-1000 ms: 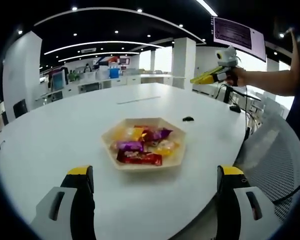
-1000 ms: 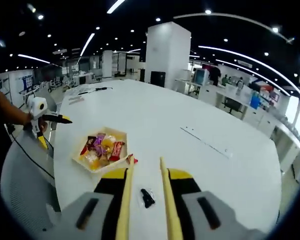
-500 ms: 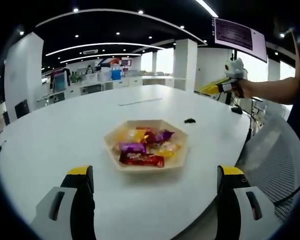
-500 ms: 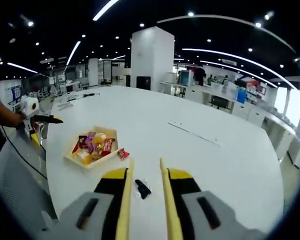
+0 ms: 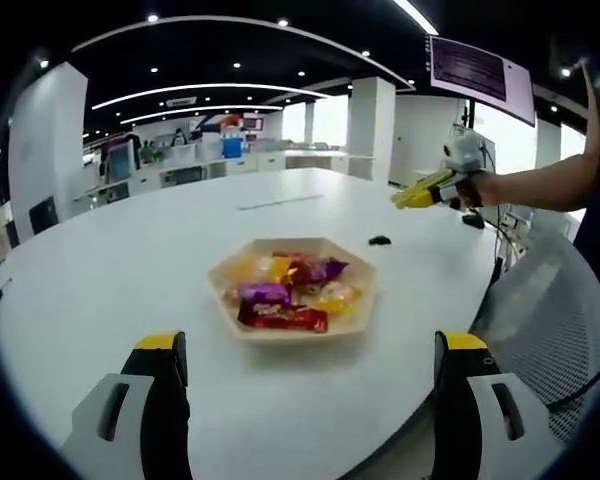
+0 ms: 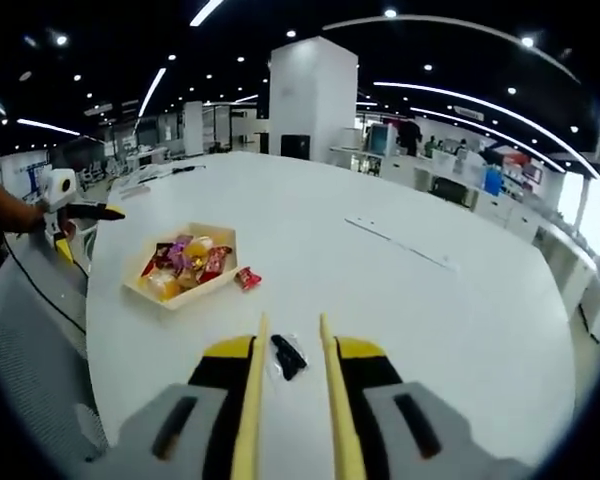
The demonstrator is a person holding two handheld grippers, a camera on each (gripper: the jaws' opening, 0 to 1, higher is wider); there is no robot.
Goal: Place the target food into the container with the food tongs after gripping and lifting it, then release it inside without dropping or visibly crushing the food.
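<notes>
Tongs (image 6: 290, 400) carried in right gripper (image 6: 290, 375), blades parted, empty; left gripper (image 5: 310, 400) jaws spread. Recommended: straddle loose candy (image 6: 246, 279) beside tray (image 6: 145, 290), squeeze gently.

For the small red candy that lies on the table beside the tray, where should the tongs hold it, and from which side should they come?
Judging from the right gripper view, the red candy lies flat and alone on the white table, just outside the tray. Probably best to come from above with the tongs, closing gently across its narrow middle; its ends are too small to make out.
</notes>
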